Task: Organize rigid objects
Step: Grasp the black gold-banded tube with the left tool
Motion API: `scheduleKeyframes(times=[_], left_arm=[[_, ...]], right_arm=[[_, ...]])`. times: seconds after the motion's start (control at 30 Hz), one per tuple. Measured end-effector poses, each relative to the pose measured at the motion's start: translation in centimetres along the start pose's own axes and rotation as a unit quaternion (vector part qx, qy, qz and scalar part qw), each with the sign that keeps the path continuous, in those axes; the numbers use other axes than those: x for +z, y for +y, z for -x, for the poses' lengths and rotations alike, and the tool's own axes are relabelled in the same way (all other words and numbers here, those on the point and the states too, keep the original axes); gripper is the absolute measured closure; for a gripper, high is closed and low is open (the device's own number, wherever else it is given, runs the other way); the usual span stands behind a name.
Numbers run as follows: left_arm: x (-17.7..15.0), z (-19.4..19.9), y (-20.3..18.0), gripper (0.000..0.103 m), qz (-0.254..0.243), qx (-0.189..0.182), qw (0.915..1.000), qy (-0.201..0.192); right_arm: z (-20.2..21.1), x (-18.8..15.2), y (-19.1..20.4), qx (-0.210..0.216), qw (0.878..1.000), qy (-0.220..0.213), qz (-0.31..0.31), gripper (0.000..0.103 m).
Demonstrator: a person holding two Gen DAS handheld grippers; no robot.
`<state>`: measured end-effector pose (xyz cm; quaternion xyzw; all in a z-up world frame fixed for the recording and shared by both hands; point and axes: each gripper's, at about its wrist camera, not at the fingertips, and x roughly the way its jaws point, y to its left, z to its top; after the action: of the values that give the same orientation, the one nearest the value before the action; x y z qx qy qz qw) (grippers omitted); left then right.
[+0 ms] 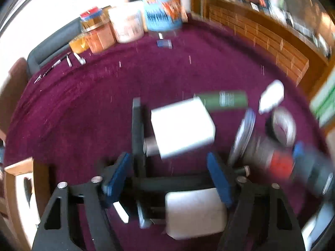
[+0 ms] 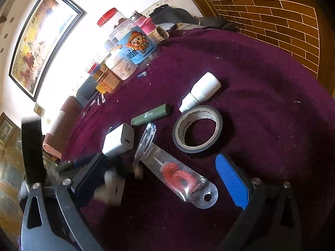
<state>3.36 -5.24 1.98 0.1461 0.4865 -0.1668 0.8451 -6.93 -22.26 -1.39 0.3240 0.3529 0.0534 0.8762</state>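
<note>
The left wrist view is blurred. My left gripper (image 1: 167,177) points down at the purple tablecloth (image 1: 83,108). A black frame (image 1: 137,136) with a white block (image 1: 194,211) sits between its blue pads, which meet the ends of its crossbar. Just beyond lie a white charger cube (image 1: 182,127), a green stick (image 1: 224,100) and a white bottle (image 1: 272,96). My right gripper (image 2: 159,156) stands open over a clear packet with a red part (image 2: 180,175). Ahead of it are the charger (image 2: 119,140), a clear pen (image 2: 146,140), the green stick (image 2: 150,115), a tape roll (image 2: 197,129) and the bottle (image 2: 201,90).
Several jars (image 2: 134,46) stand in a row at the table's far edge, with small tools (image 1: 69,61) beside them. A brick-patterned wooden cabinet (image 2: 272,21) borders the table on the right. A framed picture (image 2: 41,41) hangs on the wall.
</note>
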Motion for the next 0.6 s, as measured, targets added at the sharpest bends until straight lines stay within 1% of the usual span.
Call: scheduleKeyframes(times=[0.03,0.07,0.1,0.13,0.17,0.23,0.3,0.33,0.37,0.4,0.47,0.6], left_arm=[[-0.9,-0.2,0.1,0.043,-0.007,-0.003,0.9999,0.014],[-1.7,0.3,0.7,0.045,-0.001,-0.021,0.9997,0.012],[-2.5,0.7,1.3,0.046,0.004,-0.03,0.9994,0.019],[-3.1,1.1,2.0,0.051,0.013,-0.035,0.9991,0.023],[-3.7,1.6,2.7,0.053,0.025,-0.041,0.9986,0.023],[-4.5,3.6,4.5,0.053,0.057,-0.075,0.9956,-0.002],[-5.1,6.1,6.9,0.052,0.107,-0.093,0.9891,-0.039],[-5.3,7.0,7.9,0.05,0.128,-0.102,0.9853,-0.05],[-5.5,7.6,9.0,0.046,0.147,-0.111,0.9814,-0.055],[-5.8,7.9,9.9,0.044,0.162,-0.117,0.9781,-0.056],[-6.5,7.9,10.6,0.043,0.179,-0.121,0.9751,-0.049],[-7.5,5.9,10.3,0.043,0.188,-0.11,0.9756,-0.024]], right_arm=[[0.0,0.0,0.0,0.001,1.0,0.001,0.0,0.0],[0.0,0.0,0.0,0.001,1.0,0.001,0.0,0.0],[0.0,0.0,0.1,0.001,1.0,0.001,0.0,0.0],[0.0,0.0,0.1,0.001,1.0,0.001,0.0,0.0],[0.0,0.0,0.1,0.001,1.0,0.002,0.0,0.0],[0.0,-0.1,0.1,0.0,1.0,0.004,0.001,0.0],[0.1,-0.1,0.1,-0.001,1.0,0.004,0.001,0.0],[0.1,-0.1,0.1,-0.001,1.0,0.005,0.0,0.0],[0.1,-0.1,0.1,-0.002,1.0,0.005,0.0,0.0],[0.1,-0.1,0.0,-0.003,1.0,0.005,0.0,0.0],[0.1,-0.2,0.0,-0.004,1.0,0.006,-0.001,0.0],[0.1,-0.2,0.1,-0.007,1.0,0.007,0.002,0.0]])
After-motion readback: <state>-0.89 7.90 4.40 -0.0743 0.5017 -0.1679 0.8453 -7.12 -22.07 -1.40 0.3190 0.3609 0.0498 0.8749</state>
